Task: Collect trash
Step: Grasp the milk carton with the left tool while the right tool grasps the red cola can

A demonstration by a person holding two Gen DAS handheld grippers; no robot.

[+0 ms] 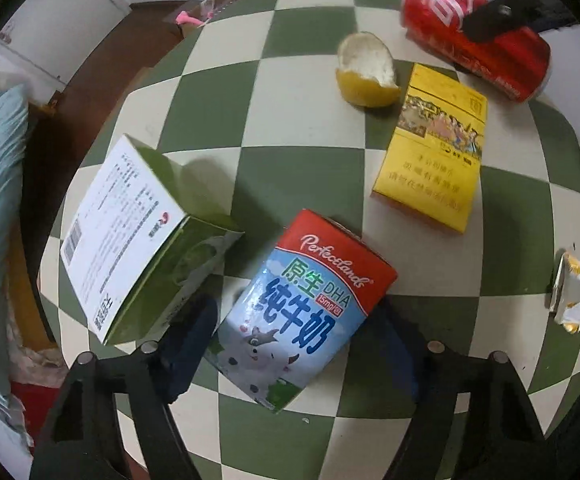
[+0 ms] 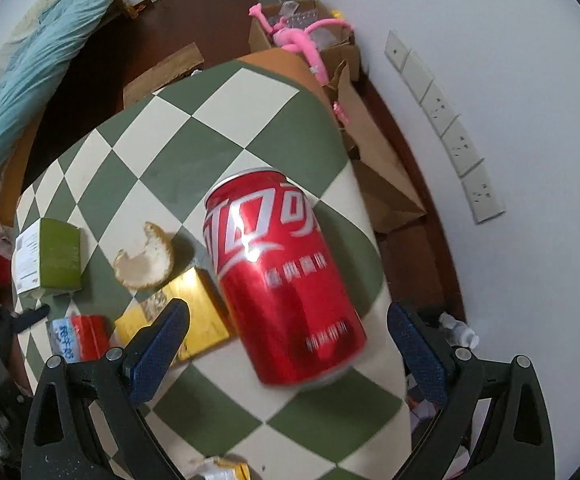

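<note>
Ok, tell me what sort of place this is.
Probably a bedroom or small flat, not a lab: a blue quilt lies on a bed, cardboard boxes sit on a dark wood floor, and household trash such as a cola can litters a checkered table.

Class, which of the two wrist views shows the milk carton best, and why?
The left wrist view: the milk carton lies large and sharp between the open left gripper, its label readable. The right wrist view catches only a small, partly hidden piece at its lower left.
</note>
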